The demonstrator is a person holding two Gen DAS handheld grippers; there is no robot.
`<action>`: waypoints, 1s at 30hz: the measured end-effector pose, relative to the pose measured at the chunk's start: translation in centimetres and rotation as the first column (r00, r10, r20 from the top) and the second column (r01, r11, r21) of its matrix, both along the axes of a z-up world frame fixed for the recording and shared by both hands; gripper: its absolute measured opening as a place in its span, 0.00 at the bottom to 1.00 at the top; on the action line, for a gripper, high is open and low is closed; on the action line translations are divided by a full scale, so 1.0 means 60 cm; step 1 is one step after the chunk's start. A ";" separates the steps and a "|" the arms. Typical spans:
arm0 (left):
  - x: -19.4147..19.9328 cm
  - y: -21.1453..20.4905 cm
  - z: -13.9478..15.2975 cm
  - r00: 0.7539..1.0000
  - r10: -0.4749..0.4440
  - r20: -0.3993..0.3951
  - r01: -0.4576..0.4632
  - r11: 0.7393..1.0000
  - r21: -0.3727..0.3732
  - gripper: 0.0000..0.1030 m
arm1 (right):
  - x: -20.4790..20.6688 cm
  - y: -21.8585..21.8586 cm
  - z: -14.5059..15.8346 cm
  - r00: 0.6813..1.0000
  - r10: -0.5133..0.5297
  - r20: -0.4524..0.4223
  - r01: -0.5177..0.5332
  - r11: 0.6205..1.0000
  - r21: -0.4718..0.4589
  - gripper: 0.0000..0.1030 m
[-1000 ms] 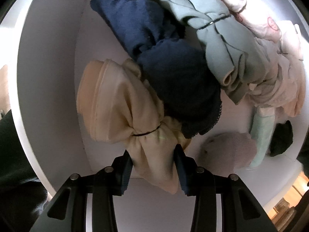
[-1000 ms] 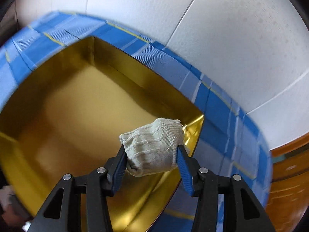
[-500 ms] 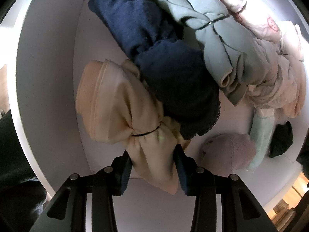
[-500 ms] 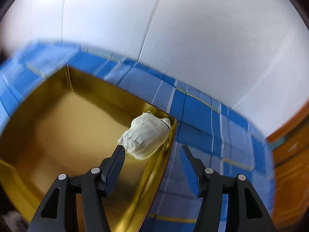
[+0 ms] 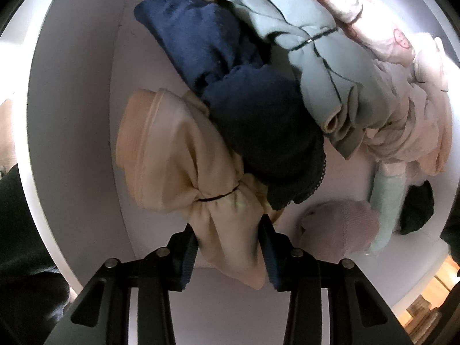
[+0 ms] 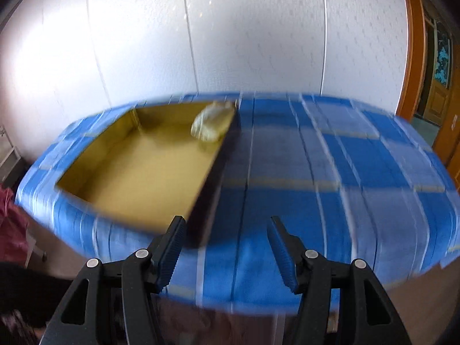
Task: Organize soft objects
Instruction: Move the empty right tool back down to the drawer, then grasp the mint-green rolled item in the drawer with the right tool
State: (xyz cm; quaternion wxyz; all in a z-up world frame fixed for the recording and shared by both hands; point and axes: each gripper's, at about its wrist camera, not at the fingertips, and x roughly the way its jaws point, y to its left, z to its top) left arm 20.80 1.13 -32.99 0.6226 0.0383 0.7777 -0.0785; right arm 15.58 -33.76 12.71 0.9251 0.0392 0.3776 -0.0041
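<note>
In the left wrist view my left gripper (image 5: 228,247) is shut on the tail of a beige cloth bundle (image 5: 178,166) tied with a black band, inside a white bin (image 5: 72,92). A navy bundle (image 5: 253,120), a pale green bundle (image 5: 316,57) and a pink patterned one (image 5: 373,20) lie beside it. In the right wrist view my right gripper (image 6: 225,244) is open and empty, above the blue checked tablecloth (image 6: 330,172). A rolled whitish sock (image 6: 212,125) lies in the far right corner of the gold tray (image 6: 138,169).
A mauve sock ball (image 5: 342,227), a mint sock (image 5: 388,198) and a black sock (image 5: 417,210) lie at the bin's right. A white panelled wall (image 6: 230,34) stands behind the table. A wooden door frame (image 6: 414,43) is at the right.
My right gripper opened and let the whitish sock drop into the gold tray, then pulled back and up from the table. The left gripper keeps its hold on the beige bundle.
</note>
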 end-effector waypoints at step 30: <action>-0.039 0.055 0.049 0.993 0.083 0.082 -0.078 0.995 -0.058 0.35 | -0.029 0.117 -0.437 0.586 0.244 -0.773 -0.022 0.958 0.286 0.58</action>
